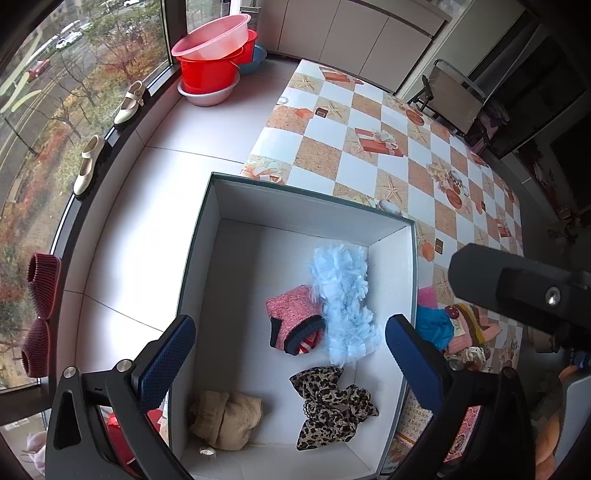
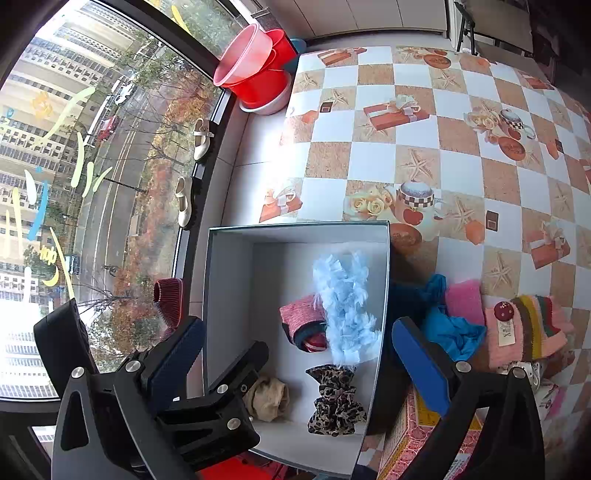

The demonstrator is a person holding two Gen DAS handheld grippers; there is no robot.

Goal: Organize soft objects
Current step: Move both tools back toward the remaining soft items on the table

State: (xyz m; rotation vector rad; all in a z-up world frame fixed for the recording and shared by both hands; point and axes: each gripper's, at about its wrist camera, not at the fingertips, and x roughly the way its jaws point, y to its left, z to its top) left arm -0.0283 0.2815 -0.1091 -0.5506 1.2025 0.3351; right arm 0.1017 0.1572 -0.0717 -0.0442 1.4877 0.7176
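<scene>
We see a table (image 2: 461, 173) covered in a checked oilcloth of white and tan squares printed with starfish, gift boxes and cups. It stands on a pale tiled floor (image 1: 155, 206) beside a large curved window (image 2: 92, 166) that lets in flat grey daylight and looks down on a road, autumn trees and tall apartment blocks. On the dark window ledge (image 1: 110, 136) we see a pair of cream shoes (image 1: 129, 103) and dark red knitted slippers (image 1: 40, 291). In the far corner sit stacked red and pink plastic basins (image 1: 214, 55). Beyond the table we see pale cabinet doors (image 1: 354, 33) and a folding chair (image 1: 454, 92).
</scene>
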